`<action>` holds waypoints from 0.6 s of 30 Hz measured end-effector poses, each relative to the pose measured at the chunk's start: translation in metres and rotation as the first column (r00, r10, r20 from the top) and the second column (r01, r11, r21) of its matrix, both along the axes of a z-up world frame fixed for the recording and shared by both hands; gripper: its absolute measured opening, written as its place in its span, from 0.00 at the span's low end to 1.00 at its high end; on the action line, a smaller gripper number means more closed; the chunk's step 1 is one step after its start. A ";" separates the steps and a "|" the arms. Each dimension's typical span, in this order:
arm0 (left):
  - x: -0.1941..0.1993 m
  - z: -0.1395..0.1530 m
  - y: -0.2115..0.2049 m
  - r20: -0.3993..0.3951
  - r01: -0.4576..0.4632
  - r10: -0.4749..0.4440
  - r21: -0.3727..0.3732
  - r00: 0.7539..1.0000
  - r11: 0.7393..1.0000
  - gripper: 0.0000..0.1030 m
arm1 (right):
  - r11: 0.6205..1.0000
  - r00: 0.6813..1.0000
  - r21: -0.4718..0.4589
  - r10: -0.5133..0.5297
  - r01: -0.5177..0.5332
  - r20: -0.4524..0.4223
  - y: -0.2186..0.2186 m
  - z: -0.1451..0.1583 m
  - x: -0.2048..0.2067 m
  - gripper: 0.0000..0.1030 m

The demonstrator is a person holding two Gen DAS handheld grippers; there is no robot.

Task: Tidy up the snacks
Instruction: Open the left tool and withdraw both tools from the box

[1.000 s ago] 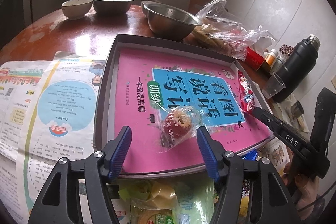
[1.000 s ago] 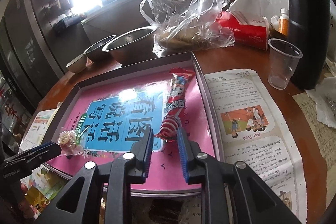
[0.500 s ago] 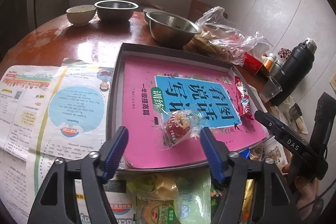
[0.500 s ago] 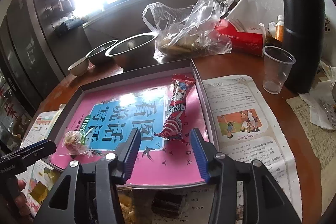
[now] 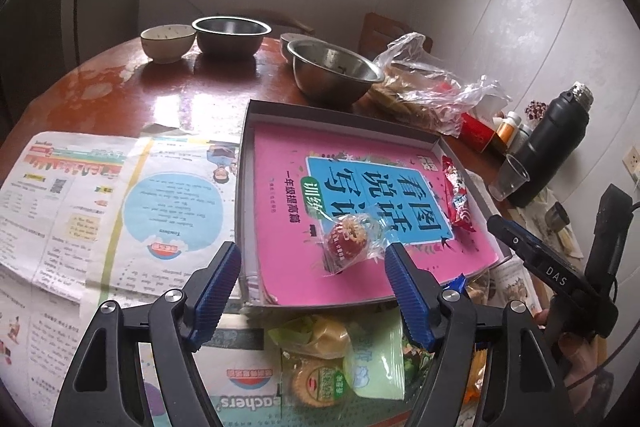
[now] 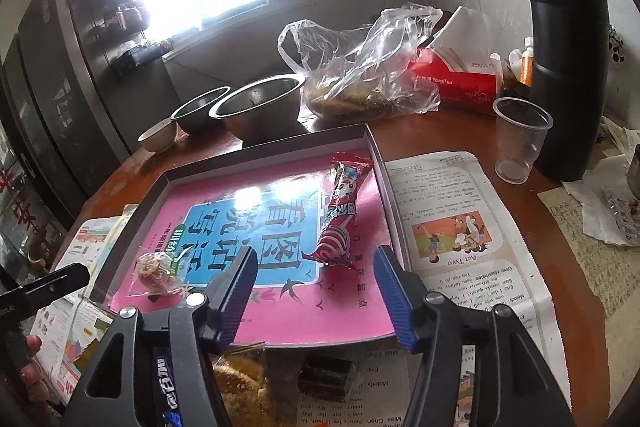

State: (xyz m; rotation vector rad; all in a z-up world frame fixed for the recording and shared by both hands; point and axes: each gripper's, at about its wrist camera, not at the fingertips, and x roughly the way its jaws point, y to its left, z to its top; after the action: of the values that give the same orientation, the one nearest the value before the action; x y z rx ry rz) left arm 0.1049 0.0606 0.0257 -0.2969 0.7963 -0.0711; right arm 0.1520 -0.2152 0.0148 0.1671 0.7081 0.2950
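- Left wrist view: the left gripper (image 5: 312, 269) is hanging just short of the near edge of the shallow box (image 5: 344, 115), its blue pads standing well apart with nothing between them. By my reading it is free for the next pick.
- The round red sweet (image 5: 347, 239) in its clear twisted wrapper is lying on the pink book cover (image 5: 360, 195) that is lining the box, towards the near edge, presumably because that is the collecting place.
- The long red snack bar (image 5: 458, 197) is lying along the box's right wall, well apart from the sweet, so the two are keeping to separate spots.
- The loose snack packets (image 5: 336, 363) are waiting below the box's near edge on the newspaper (image 5: 80, 211); these seem to be the unsorted stock.
- The right gripper (image 5: 520, 247) is showing at the right edge, pointing towards the box corner.
- Right wrist view: the right gripper (image 6: 314, 289) is opening its jaws, with the snack bar (image 6: 340, 211) lying just ahead of the tips, touched by neither pad. It looks let go rather than gripped.
- The sweet (image 6: 154, 271) is sitting at the box's near left, close to the left gripper's tip (image 6: 60, 281).
- More wrapped snacks (image 6: 240, 379) are lying under this gripper, outside the box (image 6: 256, 151).
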 end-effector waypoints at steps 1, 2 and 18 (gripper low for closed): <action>-0.001 0.000 0.001 0.000 -0.002 0.002 0.001 1.000 1.000 0.74 | 1.000 1.000 0.001 0.000 0.000 0.002 0.000 0.001 -0.001 0.60; -0.002 0.000 0.002 0.000 -0.003 0.003 0.001 1.000 1.000 0.74 | 1.000 1.000 0.003 -0.001 0.001 0.005 0.000 0.002 -0.001 0.60; -0.019 0.005 0.005 0.002 0.004 -0.004 0.012 1.000 1.000 0.74 | 1.000 0.999 0.016 0.023 -0.023 0.031 0.003 0.013 -0.018 0.65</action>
State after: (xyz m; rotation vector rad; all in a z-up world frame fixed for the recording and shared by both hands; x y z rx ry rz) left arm 0.0863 0.0656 0.0308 -0.2837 0.7954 -0.0702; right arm 0.1340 -0.2124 0.0280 0.1696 0.6781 0.3248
